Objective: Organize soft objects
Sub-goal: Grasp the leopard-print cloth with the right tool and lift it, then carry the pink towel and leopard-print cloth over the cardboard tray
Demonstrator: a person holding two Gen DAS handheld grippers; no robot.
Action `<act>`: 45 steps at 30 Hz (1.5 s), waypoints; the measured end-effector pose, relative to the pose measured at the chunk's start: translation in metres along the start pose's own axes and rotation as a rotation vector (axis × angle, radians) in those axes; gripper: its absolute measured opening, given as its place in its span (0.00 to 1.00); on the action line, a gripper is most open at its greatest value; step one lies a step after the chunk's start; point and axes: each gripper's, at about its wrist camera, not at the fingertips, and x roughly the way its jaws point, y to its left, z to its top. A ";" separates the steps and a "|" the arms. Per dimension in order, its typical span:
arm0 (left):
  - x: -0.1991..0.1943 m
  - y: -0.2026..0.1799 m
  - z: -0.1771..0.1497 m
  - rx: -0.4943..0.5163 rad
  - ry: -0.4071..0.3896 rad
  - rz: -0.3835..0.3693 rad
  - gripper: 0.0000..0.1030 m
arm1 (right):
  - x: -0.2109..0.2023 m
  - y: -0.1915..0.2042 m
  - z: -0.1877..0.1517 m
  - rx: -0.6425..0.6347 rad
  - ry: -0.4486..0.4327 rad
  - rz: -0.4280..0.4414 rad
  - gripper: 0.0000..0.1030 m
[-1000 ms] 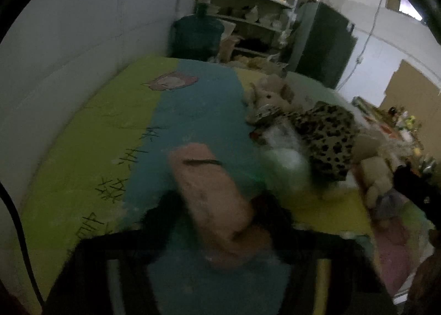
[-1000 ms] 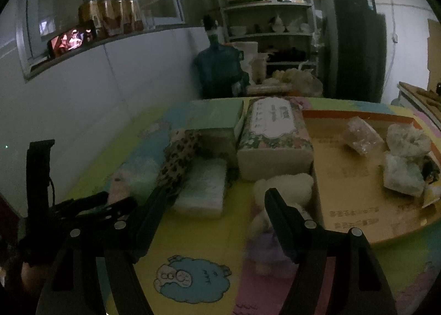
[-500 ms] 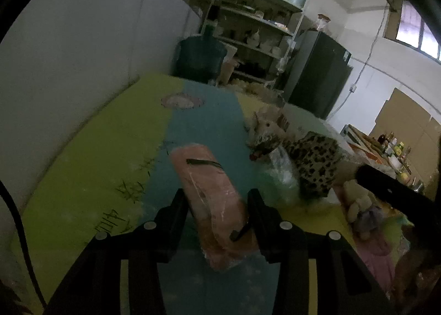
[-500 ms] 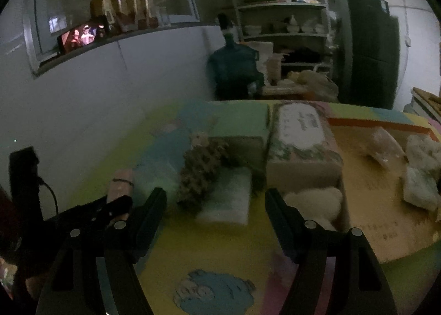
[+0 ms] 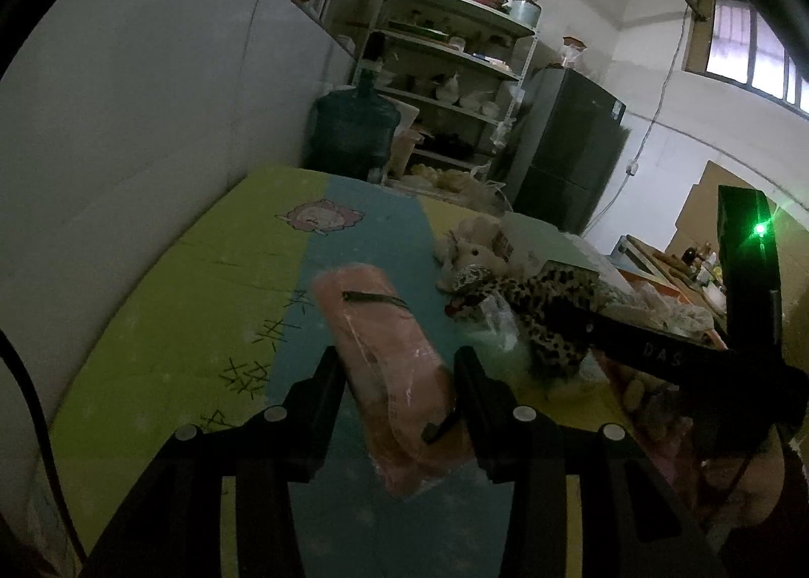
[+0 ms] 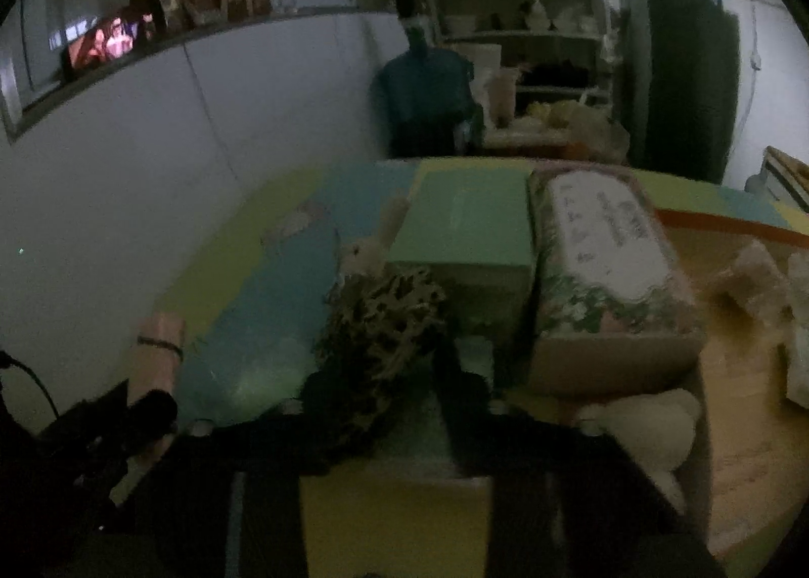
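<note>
The left gripper (image 5: 399,375) holds the pink wrapped roll (image 5: 389,365) above the mat (image 5: 167,305). Right of that roll, the right gripper (image 6: 399,375), wide a second ago, is closing on the leopard-print cloth (image 6: 384,320), so sorting moves on.

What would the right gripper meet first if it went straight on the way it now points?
Probably the leopard-print cloth: the right gripper, jaws closing, seems to have it between them already, though the frame is blurred.
</note>
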 end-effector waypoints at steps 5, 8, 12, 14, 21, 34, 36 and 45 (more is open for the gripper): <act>0.001 0.001 -0.001 -0.001 -0.002 -0.003 0.44 | -0.005 0.004 -0.002 -0.012 -0.035 0.019 0.08; 0.001 0.001 -0.001 -0.002 -0.001 -0.004 0.44 | -0.015 0.007 -0.002 -0.026 -0.077 0.026 0.07; -0.002 0.002 -0.001 -0.005 -0.015 -0.004 0.44 | -0.030 0.013 0.001 -0.051 -0.133 0.025 0.07; -0.004 0.002 -0.001 -0.005 -0.022 -0.003 0.44 | -0.038 0.016 0.004 -0.064 -0.162 0.024 0.07; -0.016 -0.004 0.001 0.010 -0.055 -0.005 0.44 | -0.065 0.022 0.008 -0.088 -0.228 0.020 0.07; -0.032 -0.027 0.009 0.062 -0.091 -0.030 0.44 | -0.103 0.018 0.006 -0.097 -0.310 0.012 0.07; -0.034 -0.032 0.010 0.073 -0.093 -0.035 0.44 | -0.109 0.016 0.004 -0.094 -0.319 0.011 0.07; -0.036 -0.061 0.011 0.117 -0.093 -0.065 0.44 | -0.130 0.001 -0.002 -0.077 -0.354 -0.006 0.07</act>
